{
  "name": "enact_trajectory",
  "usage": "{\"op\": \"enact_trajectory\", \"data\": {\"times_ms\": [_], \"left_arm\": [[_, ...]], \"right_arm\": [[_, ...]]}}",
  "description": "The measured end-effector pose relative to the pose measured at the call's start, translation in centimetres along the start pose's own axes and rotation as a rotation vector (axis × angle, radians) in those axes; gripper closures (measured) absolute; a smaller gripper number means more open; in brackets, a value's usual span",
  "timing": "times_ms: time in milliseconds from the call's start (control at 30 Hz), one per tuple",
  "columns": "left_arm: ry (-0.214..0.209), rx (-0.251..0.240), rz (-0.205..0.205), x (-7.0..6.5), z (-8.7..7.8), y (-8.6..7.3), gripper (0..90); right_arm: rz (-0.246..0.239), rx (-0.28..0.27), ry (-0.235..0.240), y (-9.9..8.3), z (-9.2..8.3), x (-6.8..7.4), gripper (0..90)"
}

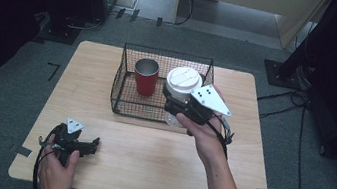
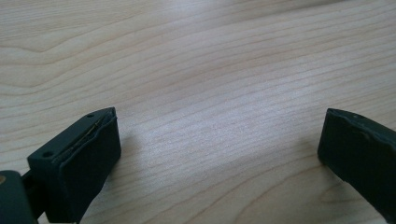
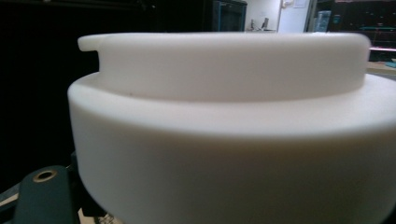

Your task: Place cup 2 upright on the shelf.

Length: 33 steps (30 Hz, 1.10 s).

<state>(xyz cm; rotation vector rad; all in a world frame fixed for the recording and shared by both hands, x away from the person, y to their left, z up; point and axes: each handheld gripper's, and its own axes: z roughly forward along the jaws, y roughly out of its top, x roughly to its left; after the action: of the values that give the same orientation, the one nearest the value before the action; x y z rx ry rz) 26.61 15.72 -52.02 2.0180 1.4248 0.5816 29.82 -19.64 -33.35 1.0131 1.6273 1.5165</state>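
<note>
My right tongs are clamped on the white lidded cup, holding it upright at the near right corner of the wire basket, just beside the red cup that stands inside. My left tongs rest low on the tabletop, near its front left corner, jaws spread wide with nothing between them.

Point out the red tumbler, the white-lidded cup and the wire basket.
red tumbler (image 1: 145,82): high view, on its red side wall.
white-lidded cup (image 1: 183,78): high view, on the top of its white lid.
wire basket (image 1: 119,77): high view, on its left mesh wall.
</note>
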Motion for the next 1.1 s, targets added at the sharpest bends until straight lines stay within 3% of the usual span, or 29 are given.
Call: {"op": "enact_trajectory", "data": {"times_ms": [400, 600, 833, 1100], "left_arm": [[0.0, 0.0, 0.002, 0.0, 0.0, 0.0, 0.0], [0.0, 0.0, 0.0, 0.0, 0.0, 0.0, 0.0], [0.0, -0.002, -0.001, 0.0, 0.0, 0.0, 0.0], [0.0, -0.002, -0.001, 0.0, 0.0, 0.0, 0.0]], "right_arm": [[0.02, -0.014, -0.077, 0.5, 2.4, -1.6, 15.8], [0.027, -0.006, -0.094, 0.4, 3.8, -2.1, 15.8], [0.023, 0.021, -0.104, -0.5, 5.8, -2.5, 15.7], [0.038, 0.044, -0.153, -1.8, 8.0, -3.5, 15.7]]}}
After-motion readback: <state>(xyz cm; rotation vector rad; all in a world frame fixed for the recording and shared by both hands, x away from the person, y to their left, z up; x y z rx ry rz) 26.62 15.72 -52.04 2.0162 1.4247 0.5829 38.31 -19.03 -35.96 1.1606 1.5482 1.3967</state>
